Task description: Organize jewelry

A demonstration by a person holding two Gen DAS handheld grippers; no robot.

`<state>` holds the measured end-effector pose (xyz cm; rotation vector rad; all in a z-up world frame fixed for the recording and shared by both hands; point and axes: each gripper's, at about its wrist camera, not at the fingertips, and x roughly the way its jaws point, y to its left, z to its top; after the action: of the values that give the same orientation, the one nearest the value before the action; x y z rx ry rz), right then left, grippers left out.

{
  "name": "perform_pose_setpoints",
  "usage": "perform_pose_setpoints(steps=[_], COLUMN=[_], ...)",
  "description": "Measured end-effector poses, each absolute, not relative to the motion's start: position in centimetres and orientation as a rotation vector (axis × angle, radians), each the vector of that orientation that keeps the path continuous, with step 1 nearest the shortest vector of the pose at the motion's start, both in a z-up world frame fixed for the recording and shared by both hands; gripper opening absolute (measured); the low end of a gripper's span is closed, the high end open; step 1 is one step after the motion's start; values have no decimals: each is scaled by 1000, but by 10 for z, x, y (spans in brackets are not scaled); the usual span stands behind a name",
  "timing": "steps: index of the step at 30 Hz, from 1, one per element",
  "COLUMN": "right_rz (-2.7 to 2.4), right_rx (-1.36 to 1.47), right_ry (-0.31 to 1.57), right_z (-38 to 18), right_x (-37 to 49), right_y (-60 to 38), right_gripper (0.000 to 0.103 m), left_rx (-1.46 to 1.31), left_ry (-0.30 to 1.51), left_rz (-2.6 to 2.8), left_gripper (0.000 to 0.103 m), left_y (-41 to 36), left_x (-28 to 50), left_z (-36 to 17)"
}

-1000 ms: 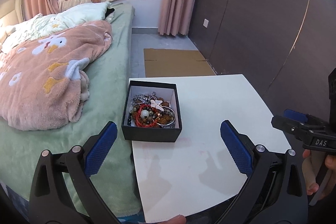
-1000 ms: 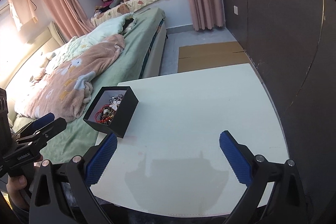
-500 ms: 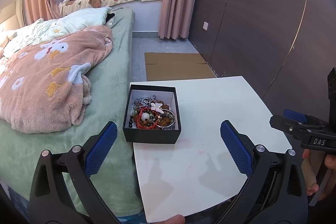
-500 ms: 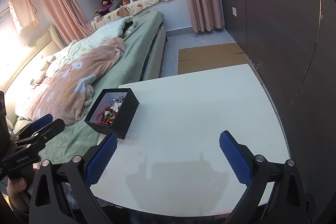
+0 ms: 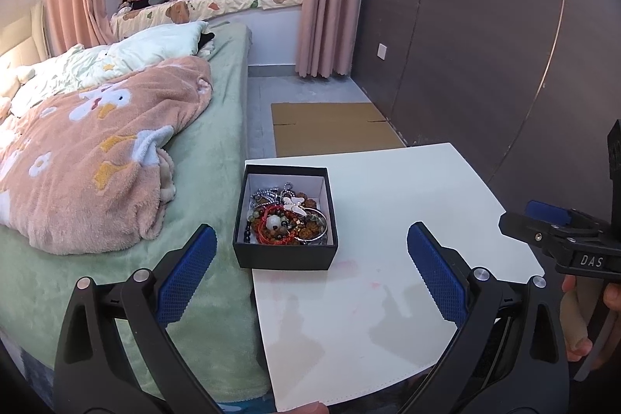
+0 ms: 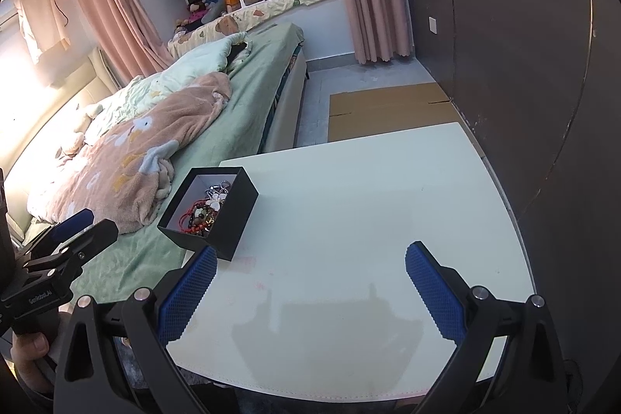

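Note:
A black open box (image 5: 286, 253) (image 6: 233, 216) stands at the left edge of a white table (image 5: 388, 278) (image 6: 368, 227). It is filled with tangled jewelry (image 5: 287, 216) (image 6: 203, 210): red and brown bead bracelets, a silver chain, a white butterfly piece. My left gripper (image 5: 310, 276) is open, held back from the box with nothing between its blue pads. My right gripper (image 6: 310, 291) is open too, above the table's near part, to the right of the box. Each gripper shows at the edge of the other's view.
A bed (image 5: 217, 150) with a green sheet and a pink fleece blanket (image 5: 89, 150) butts against the table's left side. A dark panelled wall (image 5: 485, 45) runs along the right. Flat cardboard (image 5: 333, 127) lies on the floor beyond the table.
Both cameras have tilted or lifted slightly, so the box and table sit a little lower in view. Both grippers stay open; the box has not moved.

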<state>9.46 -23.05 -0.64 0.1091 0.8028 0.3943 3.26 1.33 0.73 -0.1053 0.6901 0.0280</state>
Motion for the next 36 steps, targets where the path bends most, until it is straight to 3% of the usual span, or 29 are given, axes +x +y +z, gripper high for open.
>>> perform_pose_setpoints(steps=[36], right_rz=[390], right_rx=[113], right_ry=[791], right_z=[-1], right_x=[92], right_y=[-236], right_gripper=[96], left_rx=[-69], left_ry=[667], left_rz=[39], left_gripper=[98], left_y=[8], left_x=[26], left_z=[15])
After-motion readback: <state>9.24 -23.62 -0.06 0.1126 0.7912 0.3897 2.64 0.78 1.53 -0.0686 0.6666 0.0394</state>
